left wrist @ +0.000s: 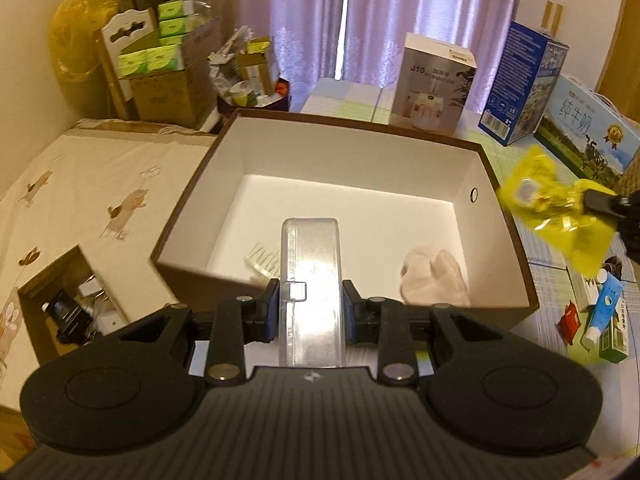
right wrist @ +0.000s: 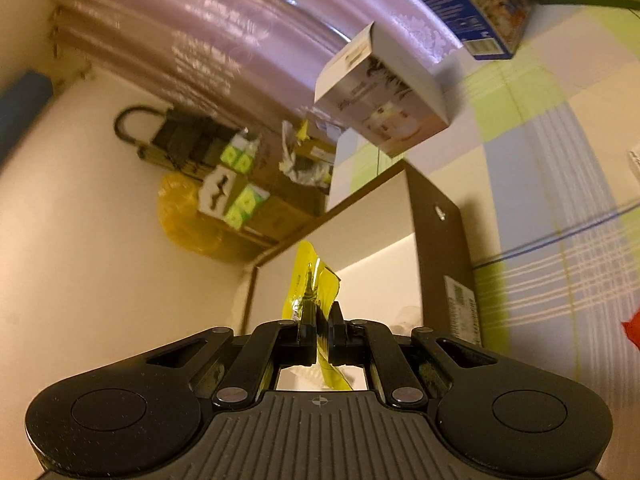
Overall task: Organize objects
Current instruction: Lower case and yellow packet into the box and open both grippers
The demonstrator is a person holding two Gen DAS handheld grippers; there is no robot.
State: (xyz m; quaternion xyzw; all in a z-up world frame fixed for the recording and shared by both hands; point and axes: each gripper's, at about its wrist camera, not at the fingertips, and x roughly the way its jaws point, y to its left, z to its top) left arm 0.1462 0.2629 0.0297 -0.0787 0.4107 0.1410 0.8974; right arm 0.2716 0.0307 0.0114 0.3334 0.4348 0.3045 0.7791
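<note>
Left wrist: left tongs (left wrist: 308, 306) clamp clear case (left wrist: 311, 280); right tongs (right wrist: 319, 334) pinch blurred yellow packet (right wrist: 310, 284).

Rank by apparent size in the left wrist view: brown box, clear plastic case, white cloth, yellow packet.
1. brown box
2. clear plastic case, enlarged by nearness to the camera
3. yellow packet and white cloth: too alike to rank.

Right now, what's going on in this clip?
A person is packing loose items into a brown box with a white inside. The left gripper has its jaws shut on a clear plastic case, held over the box's near edge. The right gripper pinches a yellow packet, just outside the box's right wall in the left wrist view. A white cloth already lies inside.
</note>
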